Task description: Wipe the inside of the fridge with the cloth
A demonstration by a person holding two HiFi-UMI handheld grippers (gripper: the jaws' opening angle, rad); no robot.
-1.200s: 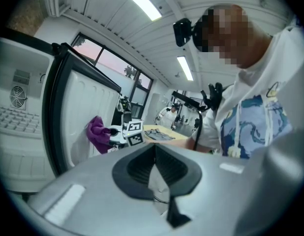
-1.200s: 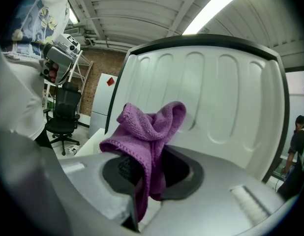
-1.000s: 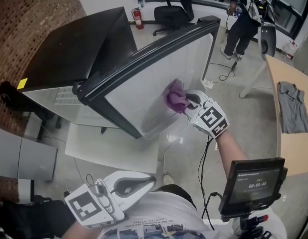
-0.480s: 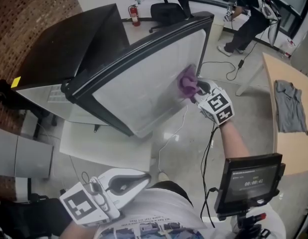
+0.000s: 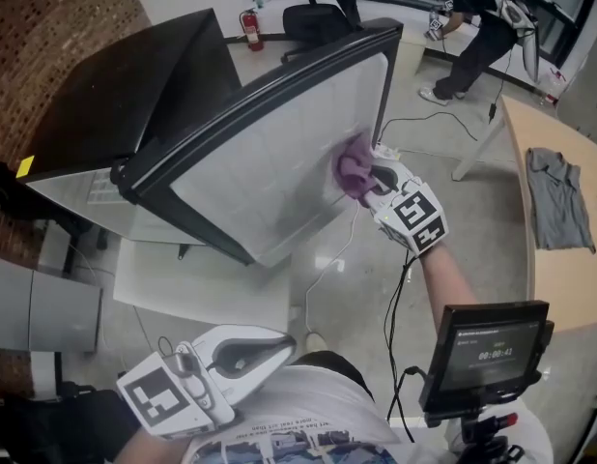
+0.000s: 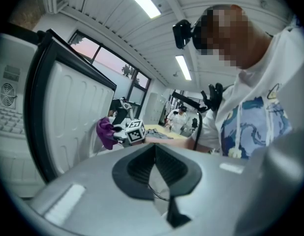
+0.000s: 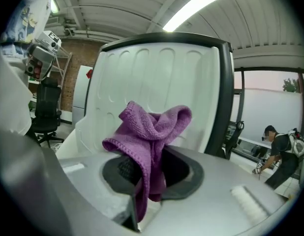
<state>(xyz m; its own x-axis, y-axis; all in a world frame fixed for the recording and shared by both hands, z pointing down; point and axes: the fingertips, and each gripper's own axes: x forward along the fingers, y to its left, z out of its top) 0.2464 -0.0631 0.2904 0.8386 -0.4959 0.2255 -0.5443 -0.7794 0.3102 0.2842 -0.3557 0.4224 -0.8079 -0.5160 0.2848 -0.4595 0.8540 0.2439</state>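
Note:
The fridge door (image 5: 279, 158) stands open, its white ribbed inner liner (image 7: 157, 77) facing me, with the black fridge body (image 5: 125, 85) behind it. A purple cloth (image 5: 353, 164) is pressed against the liner near the door's right edge. My right gripper (image 5: 373, 180) is shut on the purple cloth (image 7: 151, 136), which bunches up over its jaws. My left gripper (image 5: 270, 348) hangs low by my body, far from the door, jaws together with nothing in them. In the left gripper view the cloth (image 6: 106, 132) and the right gripper (image 6: 121, 134) show small against the door.
A wooden table (image 5: 554, 211) with a grey shirt (image 5: 554, 196) stands at the right. A monitor on a stand (image 5: 487, 351) is at lower right. Cables (image 5: 395, 298) trail on the floor. A person (image 5: 472, 17) and an office chair (image 5: 313, 17) are at the back.
My right gripper carried the cloth up and right across the door liner, then slightly back left. The left gripper stayed put.

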